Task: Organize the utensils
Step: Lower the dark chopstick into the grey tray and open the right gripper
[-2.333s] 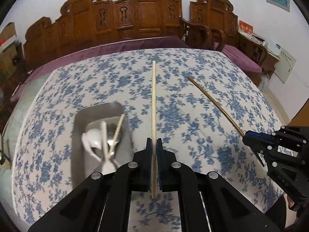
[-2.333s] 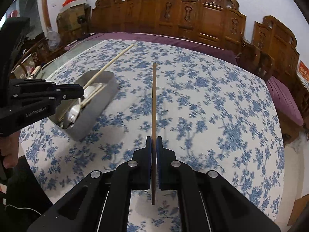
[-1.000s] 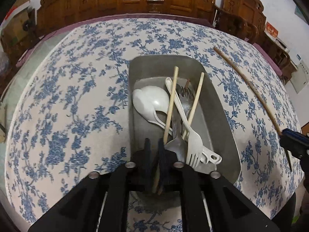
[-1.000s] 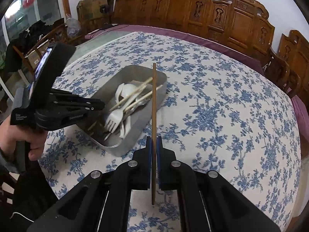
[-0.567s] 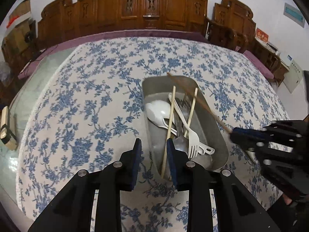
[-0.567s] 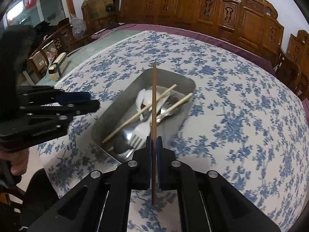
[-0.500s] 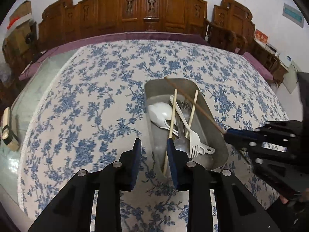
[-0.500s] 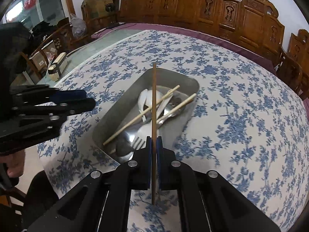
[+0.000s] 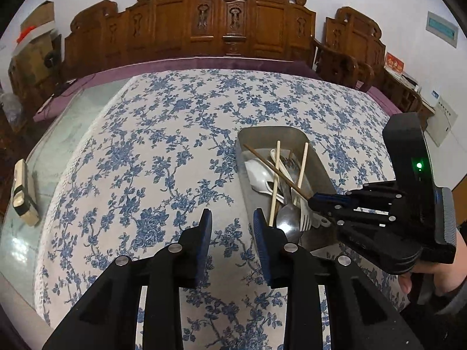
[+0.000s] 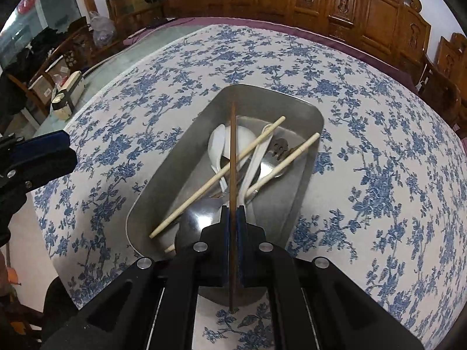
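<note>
- Since the earlier frames, the right gripper (image 10: 232,218) has been carried from the open tablecloth to a spot over the near end of the metal tray (image 10: 306,175), and the left gripper (image 9: 230,221) has been drawn back off the tray to the cloth just beside its left wall.
- Left jaws have just been opening; they now stand parted at a moderate gap with nothing between them. A pale chopstick (image 9: 274,183) that was between them a moment ago is seen lying in the tray.
- Right jaws are seen clamped narrow on the dark chopstick (image 10: 232,157), gripped low on its shaft, a short tail hanging out behind the pads.
- Dark chopstick: long axis runs lengthwise over the tray, tip pointed at the far wall and close to its rim; whether the tip touches cannot be told.
- Tray contents: two pale chopsticks, a white spoon (image 10: 221,143), a white fork (image 9: 305,218) and metal cutlery, crossed in a loose heap.
- Risk, judged: if released from this height, the stick could strike the heap, bounce, and end propped on the far rim or out on the tablecloth (image 10: 379,160).
- Risk, judged: a tip caught on the far wall while lowering could lever the light tray along the cloth.
</note>
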Available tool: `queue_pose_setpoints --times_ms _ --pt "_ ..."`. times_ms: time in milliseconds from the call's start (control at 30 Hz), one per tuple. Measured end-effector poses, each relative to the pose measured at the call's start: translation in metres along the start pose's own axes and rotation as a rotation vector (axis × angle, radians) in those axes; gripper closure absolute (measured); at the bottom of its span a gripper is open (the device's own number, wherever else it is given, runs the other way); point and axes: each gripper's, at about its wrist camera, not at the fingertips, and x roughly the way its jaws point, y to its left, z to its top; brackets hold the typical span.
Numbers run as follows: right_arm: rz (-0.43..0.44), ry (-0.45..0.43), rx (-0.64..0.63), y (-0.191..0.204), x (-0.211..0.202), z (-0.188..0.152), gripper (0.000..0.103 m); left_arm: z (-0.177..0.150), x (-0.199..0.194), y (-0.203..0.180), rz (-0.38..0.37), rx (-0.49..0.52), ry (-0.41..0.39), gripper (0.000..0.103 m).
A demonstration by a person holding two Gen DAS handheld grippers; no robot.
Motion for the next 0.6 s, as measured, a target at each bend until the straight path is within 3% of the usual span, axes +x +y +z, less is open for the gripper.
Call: queue_pose_setpoints --times_ms 300,600 --pt "0.058 -0.031 0.051 0.004 -0.002 0.008 0.097 -0.003 0.001 0.008 0.002 -0.011 0.003 0.075" --pt "0.119 -0.124 0.066 0.003 -0.012 0.013 0.095 -0.005 0.001 0.006 0.0 -0.004 0.01 0.074"
